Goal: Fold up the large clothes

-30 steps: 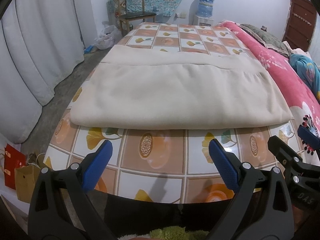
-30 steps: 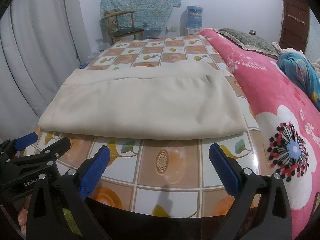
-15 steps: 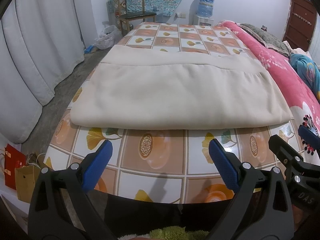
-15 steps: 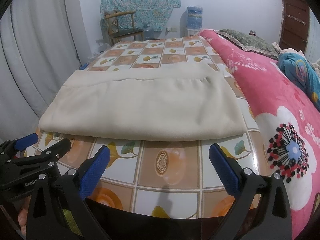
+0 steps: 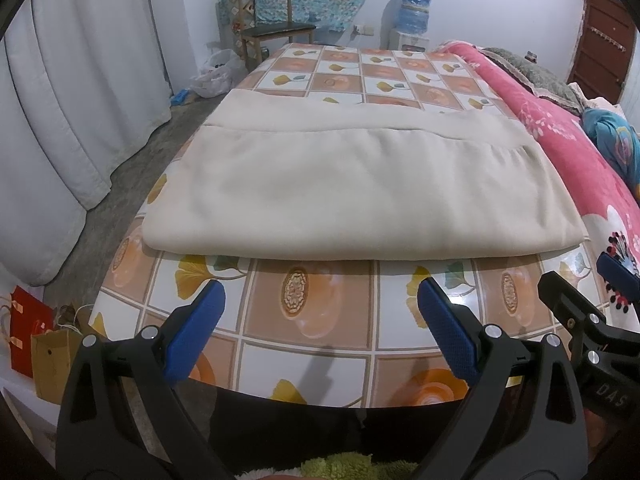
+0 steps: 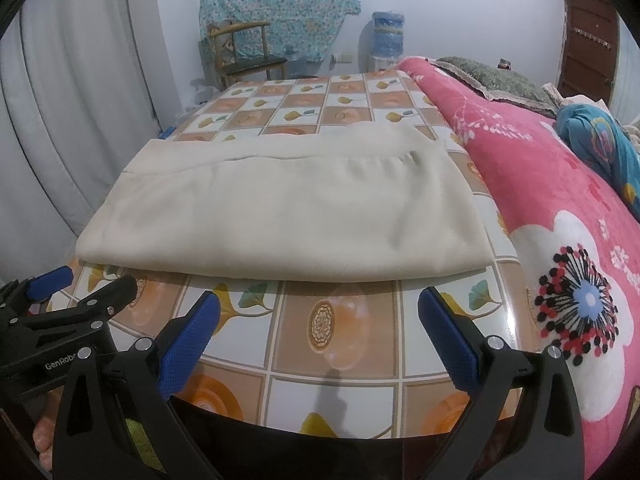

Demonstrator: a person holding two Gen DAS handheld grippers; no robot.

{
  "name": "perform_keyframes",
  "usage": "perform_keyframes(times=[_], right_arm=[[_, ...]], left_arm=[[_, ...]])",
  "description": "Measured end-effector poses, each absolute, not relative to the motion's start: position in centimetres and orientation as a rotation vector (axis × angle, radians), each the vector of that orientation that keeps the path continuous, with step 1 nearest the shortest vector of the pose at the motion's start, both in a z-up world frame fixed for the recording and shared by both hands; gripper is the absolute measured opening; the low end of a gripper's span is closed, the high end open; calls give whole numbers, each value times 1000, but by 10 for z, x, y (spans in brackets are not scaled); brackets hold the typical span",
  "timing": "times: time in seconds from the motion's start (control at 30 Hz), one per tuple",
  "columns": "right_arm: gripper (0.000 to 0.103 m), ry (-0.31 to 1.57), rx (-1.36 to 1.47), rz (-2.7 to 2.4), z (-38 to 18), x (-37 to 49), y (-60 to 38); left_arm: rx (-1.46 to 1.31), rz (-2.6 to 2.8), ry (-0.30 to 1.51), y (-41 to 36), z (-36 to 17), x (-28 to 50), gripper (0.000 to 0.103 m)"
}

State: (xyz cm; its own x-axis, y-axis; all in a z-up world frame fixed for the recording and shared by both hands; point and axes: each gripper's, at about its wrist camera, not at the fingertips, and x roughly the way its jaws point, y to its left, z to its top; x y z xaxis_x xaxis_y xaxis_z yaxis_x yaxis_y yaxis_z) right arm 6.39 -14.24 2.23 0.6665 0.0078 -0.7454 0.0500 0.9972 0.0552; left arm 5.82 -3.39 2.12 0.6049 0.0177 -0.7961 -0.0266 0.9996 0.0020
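Observation:
A large beige garment (image 5: 352,184) (image 6: 288,216) lies folded flat on the tiled-pattern bed cover (image 5: 312,320) (image 6: 332,332), its folded edge toward me. My left gripper (image 5: 320,304) hovers open just short of that near edge, nothing between its blue pads. My right gripper (image 6: 320,312) is open too, level with it and a little to its right, also empty. Each gripper shows at the side of the other's view: the right one (image 5: 592,304) and the left one (image 6: 76,296).
A pink flowered blanket (image 6: 560,216) covers the right side of the bed, with a blue bundle (image 6: 600,140) on it. White curtains (image 5: 60,120) hang on the left above grey floor. A wooden chair (image 5: 268,28) and water dispenser (image 5: 412,20) stand by the far wall. Paper bags (image 5: 36,340) sit low left.

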Motion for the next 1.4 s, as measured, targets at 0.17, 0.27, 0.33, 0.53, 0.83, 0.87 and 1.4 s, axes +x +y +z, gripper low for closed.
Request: perform_keyframes(times=[0.17,0.27,0.33,0.53,0.83,0.87,1.4], right_arm=[[96,847,73,-25,20,66,-140],[96,848,72,-25,20,66,-140],[96,850,73,-28,20,66,-140],[96,857,74,-31,17,68,-141],[96,857,75,-30,17,68,-141],[96,857,76,-29,17,68,-141],[96,860,68,-25,15,67,-138]], left_arm=[[-15,32,922,-31,21,58,93],[-16,33,927,-30,20,58,93],[-16,33,926,-30,20,58,93],[-16,33,928,-30,19,58,93],[-16,32,928,-29,19,58,93],[-17,31,929,-29,19,58,93],[-19,29,930,-29,17,58,93]])
